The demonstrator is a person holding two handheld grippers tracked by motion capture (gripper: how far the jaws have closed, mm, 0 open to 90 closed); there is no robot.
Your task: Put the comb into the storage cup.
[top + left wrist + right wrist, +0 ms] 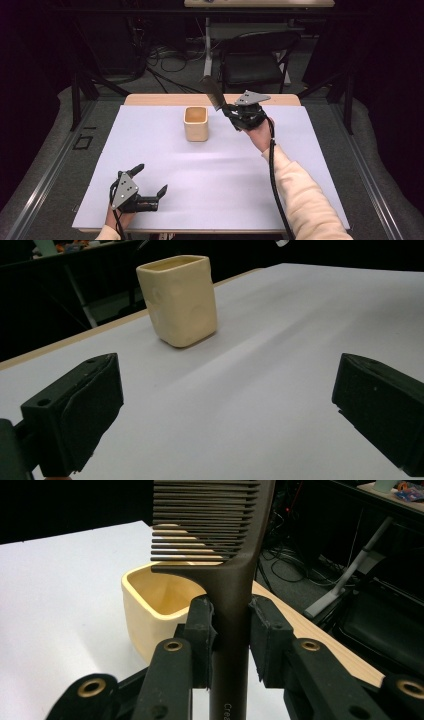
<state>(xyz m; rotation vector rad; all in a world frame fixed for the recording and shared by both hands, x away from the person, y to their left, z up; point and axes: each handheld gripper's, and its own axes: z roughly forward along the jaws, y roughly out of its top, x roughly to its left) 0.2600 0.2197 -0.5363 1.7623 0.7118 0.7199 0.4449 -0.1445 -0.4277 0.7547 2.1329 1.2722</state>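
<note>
The dark brown plastic comb, clenched by the right tool, could be tilted off the cream square ceramic cup at centre frame, while the left tool is held released.

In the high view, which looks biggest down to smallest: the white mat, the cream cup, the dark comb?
1. White mat, by far.
2. Cream cup.
3. Dark comb, held in the right gripper; raised nearer the camera, so ranks 2 and 3 are unsure.

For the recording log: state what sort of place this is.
Probably a lab or recording studio: a table under a white sheet stands amid dark curtains, with loose cables and a folding chair behind. The right gripper holds a comb near a cream cup.
</note>
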